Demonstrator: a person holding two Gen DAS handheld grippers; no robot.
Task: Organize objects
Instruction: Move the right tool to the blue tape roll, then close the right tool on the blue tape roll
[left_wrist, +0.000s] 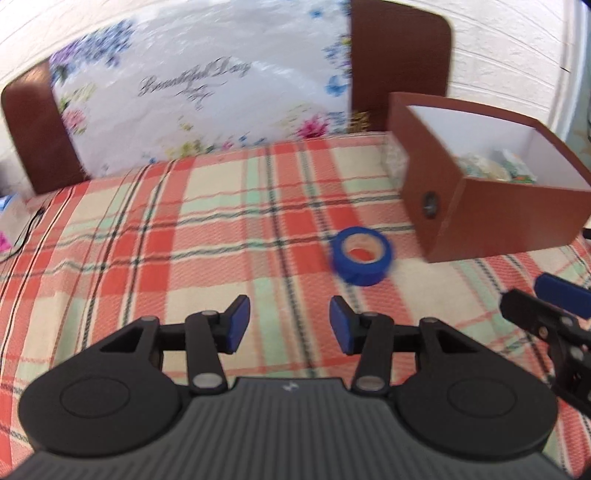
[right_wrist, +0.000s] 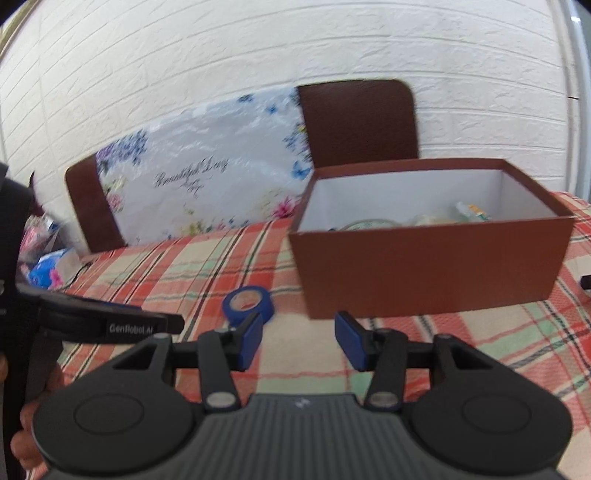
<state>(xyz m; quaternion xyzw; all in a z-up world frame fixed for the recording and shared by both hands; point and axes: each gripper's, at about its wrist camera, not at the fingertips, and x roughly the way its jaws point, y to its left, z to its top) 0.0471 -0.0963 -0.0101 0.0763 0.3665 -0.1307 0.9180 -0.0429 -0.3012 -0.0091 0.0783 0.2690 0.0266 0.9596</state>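
A blue tape roll (left_wrist: 362, 255) lies flat on the plaid tablecloth, just left of a brown open box (left_wrist: 491, 221). My left gripper (left_wrist: 289, 325) is open and empty, a little short of the roll and to its left. In the right wrist view the roll (right_wrist: 248, 303) lies just beyond my left fingertip, and the box (right_wrist: 428, 273) stands straight ahead with several small items inside. My right gripper (right_wrist: 299, 341) is open and empty, just short of the box's front wall. The right gripper also shows at the right edge of the left wrist view (left_wrist: 554, 306).
Two brown chair backs (right_wrist: 358, 122) stand behind the table against a white brick wall, with a floral plastic bag (right_wrist: 207, 173) between them. Colourful packets (right_wrist: 48, 266) and a black cable (left_wrist: 26, 229) lie at the table's far left. The plaid cloth (left_wrist: 184, 229) covers the table.
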